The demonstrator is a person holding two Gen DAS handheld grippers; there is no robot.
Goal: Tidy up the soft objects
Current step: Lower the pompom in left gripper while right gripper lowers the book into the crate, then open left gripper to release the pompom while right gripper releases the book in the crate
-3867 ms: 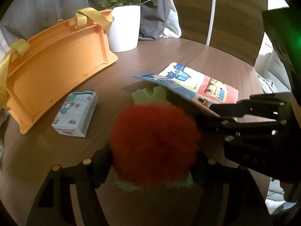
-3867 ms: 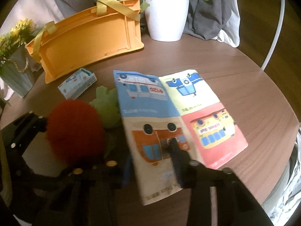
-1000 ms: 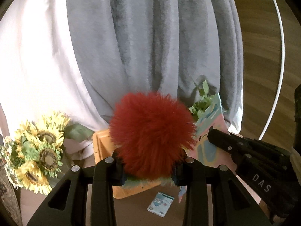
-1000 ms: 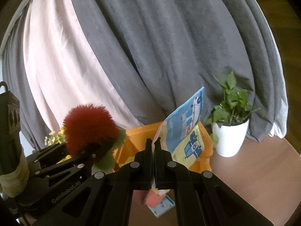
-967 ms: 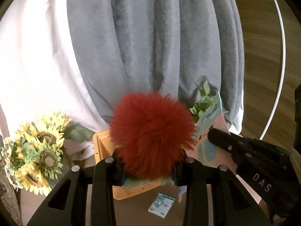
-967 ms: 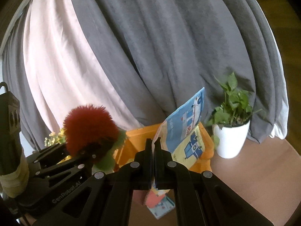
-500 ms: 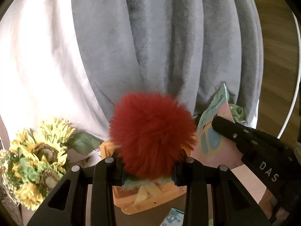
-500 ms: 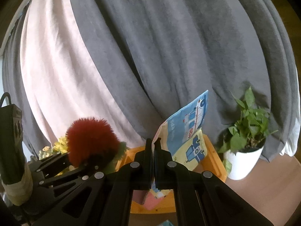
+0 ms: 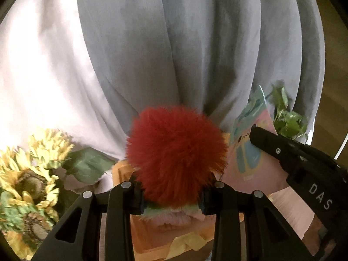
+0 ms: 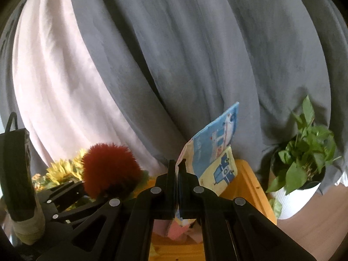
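Your left gripper (image 9: 171,198): fingers nearly closed, clamped on the red plush toy (image 9: 176,154), held in the air above the orange basket (image 9: 150,235).

Your right gripper (image 10: 178,169): fingers pressed together, pinching the cloth book (image 10: 215,150) by its edge; its pages stand up and fan to the right, over the same basket (image 10: 245,180).

Background: grey curtain (image 10: 195,54) and pale curtain (image 10: 50,82) far behind; sunflowers (image 9: 28,174) at left; potted plant (image 10: 304,158) in a white pot on the table (image 10: 315,230) at right.
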